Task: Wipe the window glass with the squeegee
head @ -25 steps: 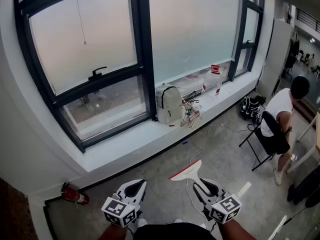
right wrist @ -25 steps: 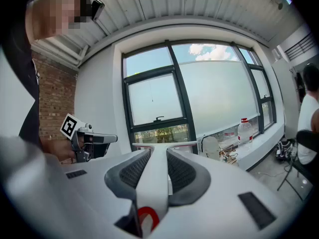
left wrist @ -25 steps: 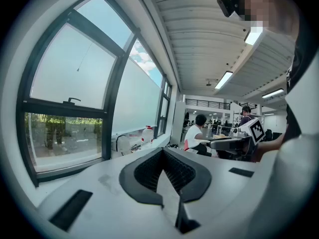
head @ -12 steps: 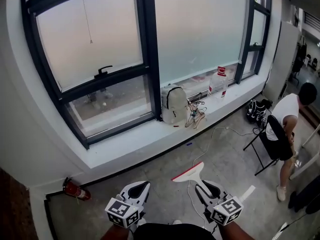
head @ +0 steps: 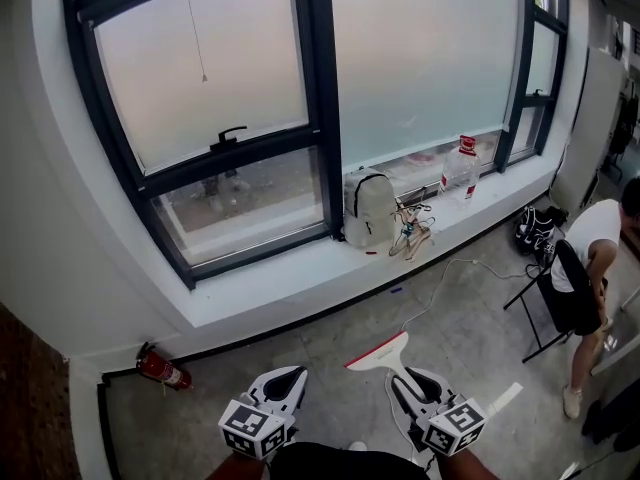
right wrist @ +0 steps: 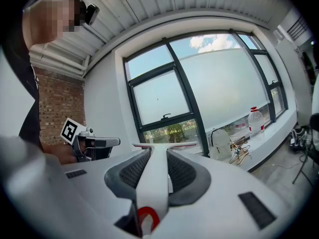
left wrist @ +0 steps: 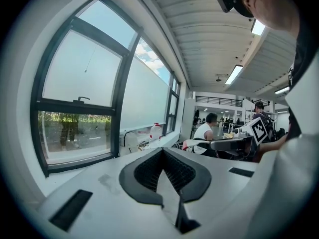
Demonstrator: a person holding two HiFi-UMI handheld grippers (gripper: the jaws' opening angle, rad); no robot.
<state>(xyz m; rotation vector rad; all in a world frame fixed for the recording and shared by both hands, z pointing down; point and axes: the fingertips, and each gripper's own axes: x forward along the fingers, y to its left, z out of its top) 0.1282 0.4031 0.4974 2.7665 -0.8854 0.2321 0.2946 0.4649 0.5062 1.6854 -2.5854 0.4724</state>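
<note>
The squeegee (head: 378,353), white with a red-edged blade, sticks forward out of my right gripper (head: 410,388), which is shut on its handle low over the floor. In the right gripper view the handle (right wrist: 154,183) runs between the pads, with the blade (right wrist: 164,145) across the tips of the right gripper (right wrist: 158,151). My left gripper (head: 283,380) hangs beside it, shut and holding nothing; its pads meet at the tips of the left gripper (left wrist: 162,151). The window glass (head: 210,68) is frosted above and clear in the lower pane (head: 245,203), well ahead of both grippers.
A white windowsill (head: 290,278) carries a pale backpack (head: 368,206), clothes hangers (head: 412,236) and a water bottle (head: 463,168). A red fire extinguisher (head: 163,370) lies by the wall at left. A person (head: 590,258) sits on a black chair at right. A cable (head: 440,278) trails across the floor.
The window and sill have slid rightward and lower in the head view. Both grippers sit slightly lower in it. The right gripper keeps the squeegee; the left stays shut.
</note>
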